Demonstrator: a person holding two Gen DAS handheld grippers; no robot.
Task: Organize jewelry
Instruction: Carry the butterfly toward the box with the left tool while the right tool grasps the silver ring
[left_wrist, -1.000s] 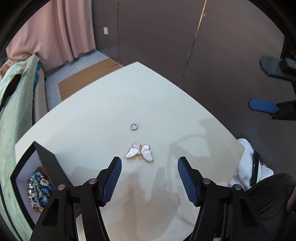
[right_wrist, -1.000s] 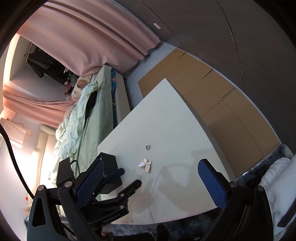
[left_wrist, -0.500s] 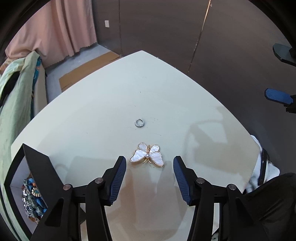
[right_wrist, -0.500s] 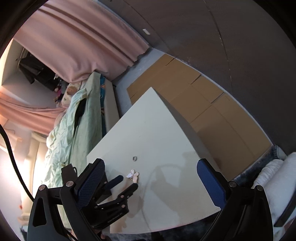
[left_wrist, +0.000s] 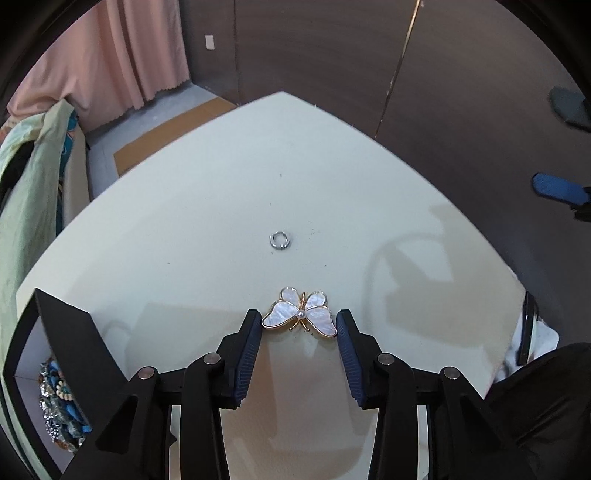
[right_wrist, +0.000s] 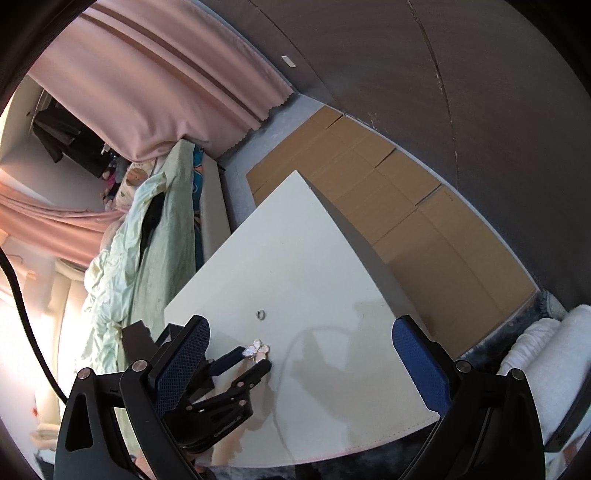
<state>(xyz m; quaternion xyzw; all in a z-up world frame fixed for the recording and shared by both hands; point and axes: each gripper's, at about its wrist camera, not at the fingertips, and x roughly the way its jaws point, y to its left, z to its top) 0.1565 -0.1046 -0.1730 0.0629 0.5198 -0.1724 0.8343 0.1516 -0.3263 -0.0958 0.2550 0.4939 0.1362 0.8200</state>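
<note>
Butterfly brooch (left_wrist: 300, 313) lies between left gripper (left_wrist: 299, 323) tips — jaws apart, flanking it.

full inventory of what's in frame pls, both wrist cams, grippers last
butterfly brooch: 1, pearly white with gold rim, on the table between the left gripper's fingers
ring: 1, silver, on the table beyond the brooch
table: 1, cream
jewelry box: 1, black, open, at the table's left edge, blue beaded pieces inside
curtain: pink, at the back
bedding: pale green, beside the table
cardboard: brown, flat on the floor
left gripper: open, blue pads flanking the brooch
right gripper: open, raised off the table
</note>
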